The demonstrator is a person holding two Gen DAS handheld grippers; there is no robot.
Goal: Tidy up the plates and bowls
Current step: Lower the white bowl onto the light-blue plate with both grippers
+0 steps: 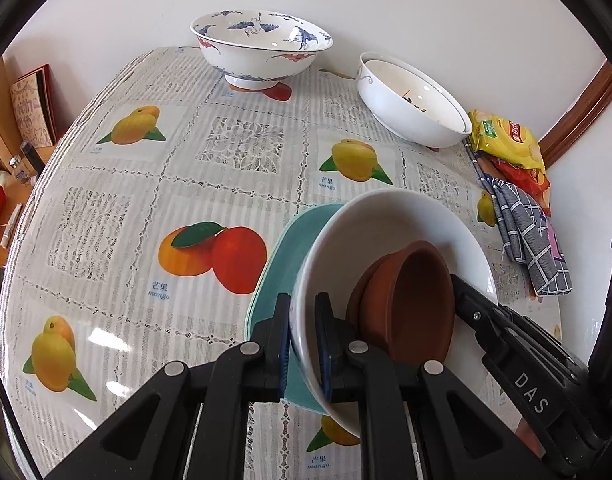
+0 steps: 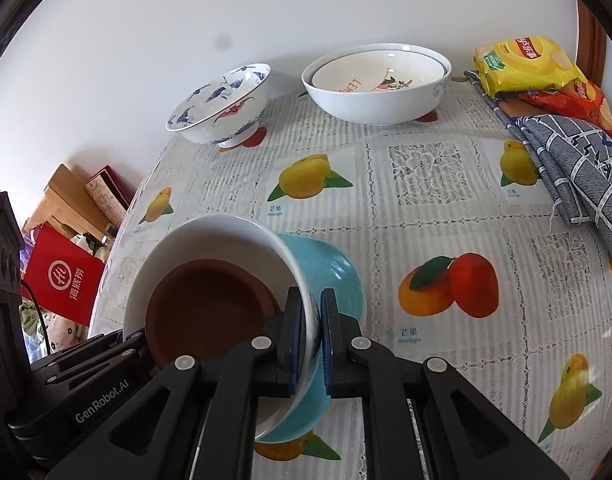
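Observation:
A white bowl [image 1: 385, 224] [image 2: 210, 240] holds brown clay dishes [image 1: 409, 300] [image 2: 206, 312] and sits over a teal plate [image 1: 290, 248] [image 2: 329, 268]. My left gripper [image 1: 304, 340] is shut on the white bowl's left rim. My right gripper [image 2: 313, 336] is shut on the bowl's right rim; it also shows in the left wrist view [image 1: 505, 328]. A blue-and-white crane bowl [image 1: 262, 48] [image 2: 222, 104] stands at the back. A big white bowl with a smaller bowl inside [image 1: 413, 104] [image 2: 377, 80] stands beside it.
The table [image 1: 146, 184] [image 2: 425, 220] has a fruit-print cloth and stands against a white wall. Snack bags [image 1: 509, 144] [image 2: 533, 68] and a grey checked cloth [image 1: 533, 240] [image 2: 577, 176] lie at the right edge. Boxes and a red bag [image 2: 66, 280] lie off the left edge.

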